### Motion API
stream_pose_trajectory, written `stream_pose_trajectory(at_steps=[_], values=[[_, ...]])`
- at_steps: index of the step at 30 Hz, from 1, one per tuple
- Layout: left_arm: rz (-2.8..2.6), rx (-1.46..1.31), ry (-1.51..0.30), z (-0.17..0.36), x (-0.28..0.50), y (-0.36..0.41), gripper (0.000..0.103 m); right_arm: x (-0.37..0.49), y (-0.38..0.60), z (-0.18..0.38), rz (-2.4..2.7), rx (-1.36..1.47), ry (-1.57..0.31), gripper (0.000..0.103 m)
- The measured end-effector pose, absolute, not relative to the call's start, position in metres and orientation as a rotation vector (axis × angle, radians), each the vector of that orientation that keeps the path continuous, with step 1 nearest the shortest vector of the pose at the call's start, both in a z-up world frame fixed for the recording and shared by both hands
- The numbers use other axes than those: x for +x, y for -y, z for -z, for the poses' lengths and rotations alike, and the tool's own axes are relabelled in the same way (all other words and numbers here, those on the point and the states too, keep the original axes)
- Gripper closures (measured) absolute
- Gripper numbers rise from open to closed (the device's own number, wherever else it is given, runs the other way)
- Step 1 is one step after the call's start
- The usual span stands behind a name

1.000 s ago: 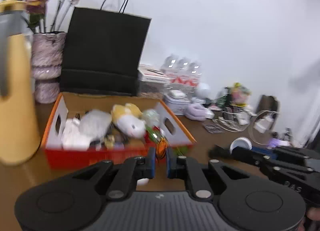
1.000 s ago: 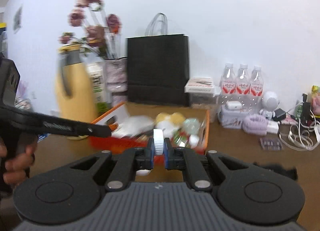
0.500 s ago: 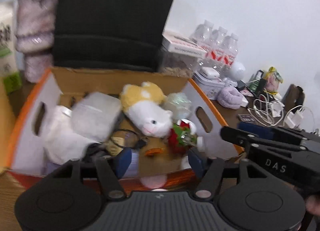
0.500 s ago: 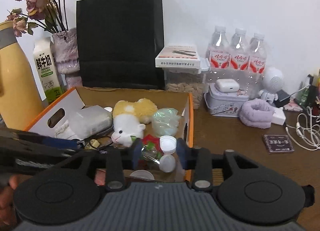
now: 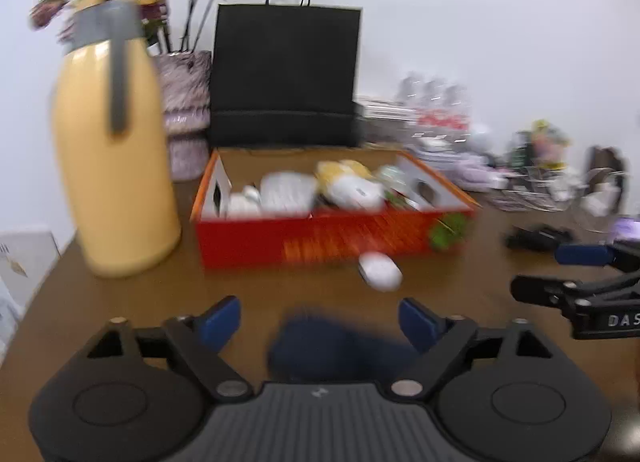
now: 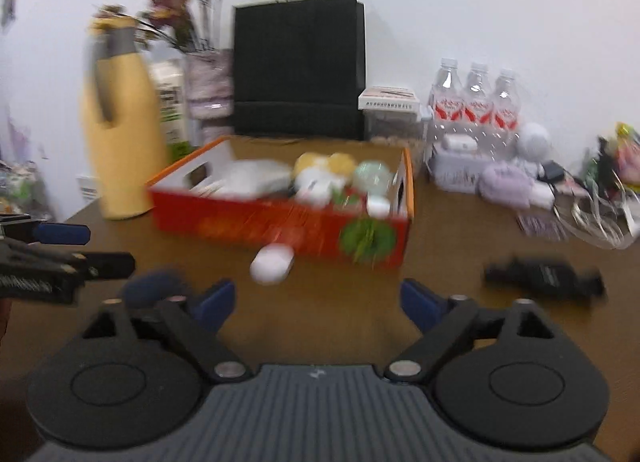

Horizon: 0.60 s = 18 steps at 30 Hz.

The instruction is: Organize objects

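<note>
Seen from the left wrist, the left gripper [image 5: 320, 320] has just been opening and its blue-padded jaws stand wide apart, pressing on nothing; a blurred dark blue rounded object [image 5: 336, 346] lies on the brown wooden table [image 5: 160, 302] between and just under them. Ahead of the jaws sits the red-and-orange cardboard box [image 5: 320, 240], crowded with a yellow-and-white plush toy [image 5: 352, 186] and pale packets, and a small white oval case [image 5: 380, 271] lies on the table just in front of the box. Ahead to the left stands a tall yellow thermos jug with a grey handle [image 5: 116, 166]; behind the box stands a black paper carrier bag [image 5: 284, 74]. From the right wrist, the right gripper [image 6: 316, 302] has likewise just been opening, its jaws spread wide with only bare table between them. The same white case [image 6: 272, 262] lies ahead, against the box [image 6: 280, 228]. The left gripper [image 6: 76, 250] reaches in from the left edge, the dark blue object [image 6: 152, 286] beside it. A black blurred device [image 6: 544, 274] lies ahead to the right.
</note>
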<state>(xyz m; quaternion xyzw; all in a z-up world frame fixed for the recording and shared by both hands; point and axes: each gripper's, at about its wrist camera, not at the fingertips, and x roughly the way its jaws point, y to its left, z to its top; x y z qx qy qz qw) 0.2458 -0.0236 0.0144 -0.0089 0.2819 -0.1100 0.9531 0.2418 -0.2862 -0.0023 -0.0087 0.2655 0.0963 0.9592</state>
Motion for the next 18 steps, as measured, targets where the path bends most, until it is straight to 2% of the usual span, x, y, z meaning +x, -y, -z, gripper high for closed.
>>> stream_pose_trajectory(at_steps=[1, 6, 13, 15, 18], values=[[0.220, -0.041, -0.575, -0.007, 0.221, 0.015, 0.006, 0.213, 0.290, 0.007, -0.204, -0.018, -0.529, 0.000], [0.100, -0.104, -0.695, 0.025, 0.133, -0.015, 0.005, 0.113, 0.308, 0.024, -0.190, -0.137, -0.665, 0.000], [0.167, -0.124, -0.652, 0.009, 0.116, -0.001, 0.005, 0.073, 0.320, -0.004, -0.121, -0.141, -0.561, 0.000], [0.221, -0.119, -0.643, 0.011, 0.127, 0.019, 0.005, 0.084, 0.318, -0.002, -0.108, -0.106, -0.530, 0.002], [0.289, -0.085, -0.615, 0.015, 0.158, 0.049, 0.005, 0.117, 0.318, 0.007, -0.056, -0.049, -0.544, 0.014]])
